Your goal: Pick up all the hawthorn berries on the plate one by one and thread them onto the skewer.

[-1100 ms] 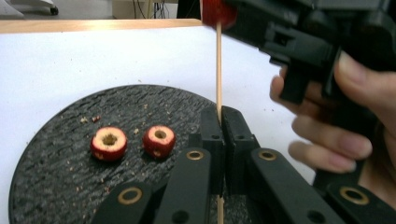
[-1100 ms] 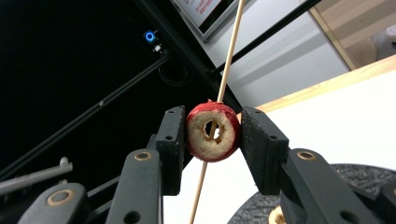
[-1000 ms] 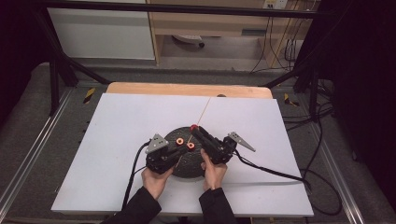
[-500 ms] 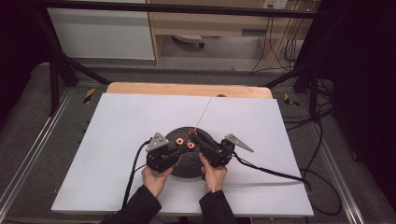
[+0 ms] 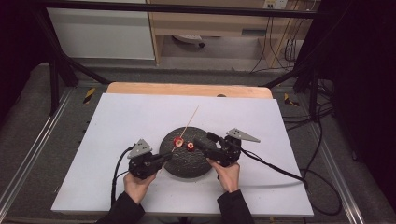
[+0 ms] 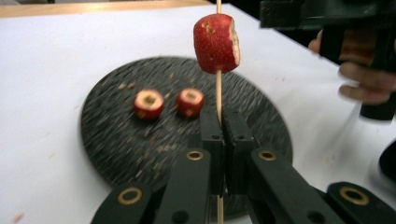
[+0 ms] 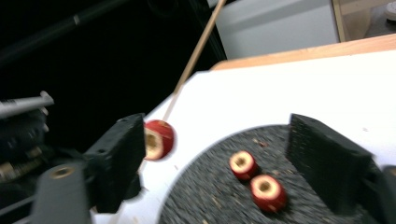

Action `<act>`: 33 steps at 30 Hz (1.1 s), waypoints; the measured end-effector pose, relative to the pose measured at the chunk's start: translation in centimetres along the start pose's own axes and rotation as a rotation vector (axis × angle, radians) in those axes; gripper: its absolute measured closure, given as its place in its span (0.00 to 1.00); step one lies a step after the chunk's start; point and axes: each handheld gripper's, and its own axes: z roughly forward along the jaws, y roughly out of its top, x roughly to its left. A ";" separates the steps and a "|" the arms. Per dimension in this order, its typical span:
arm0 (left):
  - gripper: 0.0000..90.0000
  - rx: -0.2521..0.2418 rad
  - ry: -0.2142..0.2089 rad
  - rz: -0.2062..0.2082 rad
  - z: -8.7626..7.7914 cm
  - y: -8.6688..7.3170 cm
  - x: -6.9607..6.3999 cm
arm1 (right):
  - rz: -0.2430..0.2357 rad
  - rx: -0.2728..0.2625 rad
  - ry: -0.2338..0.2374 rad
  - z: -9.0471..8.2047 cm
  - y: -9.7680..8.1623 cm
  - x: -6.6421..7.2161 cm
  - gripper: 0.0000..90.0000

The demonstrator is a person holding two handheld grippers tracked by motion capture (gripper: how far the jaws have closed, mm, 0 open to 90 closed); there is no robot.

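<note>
My left gripper [image 6: 218, 140] is shut on a thin wooden skewer [image 6: 218, 88], which carries a red hollowed fruit piece [image 6: 215, 43] above the jaws. In the high view the left gripper [image 5: 163, 157] sits at the left rim of a dark round plate [image 5: 187, 165], and the skewer [image 5: 190, 119] slants up and away. Two more red fruit pieces [image 6: 148, 103] [image 6: 189, 101] lie on the plate. My right gripper [image 7: 219, 163] [image 5: 201, 140] is open. Its jaws have just been opening and grip nothing. The skewered piece [image 7: 158, 139] hangs just beyond its left jaw.
The plate rests on a white sheet [image 5: 116, 116] that covers a wooden table [image 5: 187, 88]. Cables [image 5: 280, 170] trail from both grippers across the sheet. Dark frame rails [image 5: 56, 74] and a cabinet [image 5: 102, 32] stand behind the table.
The two grippers were close together over the plate and have drawn apart. The right jaws opened off the fruit piece, which stays on the skewer. The left gripper moved left with the skewer.
</note>
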 end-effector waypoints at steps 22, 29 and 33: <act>0.97 0.102 0.056 0.043 -5.6 -4.5 3.5 | -0.321 0.547 -0.148 2.6 1.8 -0.3 0.07; 0.97 0.110 0.066 0.053 -5.9 -4.9 3.6 | -0.347 0.638 -0.160 5.1 2.6 0.1 0.08; 0.97 0.116 0.067 0.063 -5.9 -5.0 3.6 | -0.360 0.684 -0.157 6.5 2.7 0.3 0.11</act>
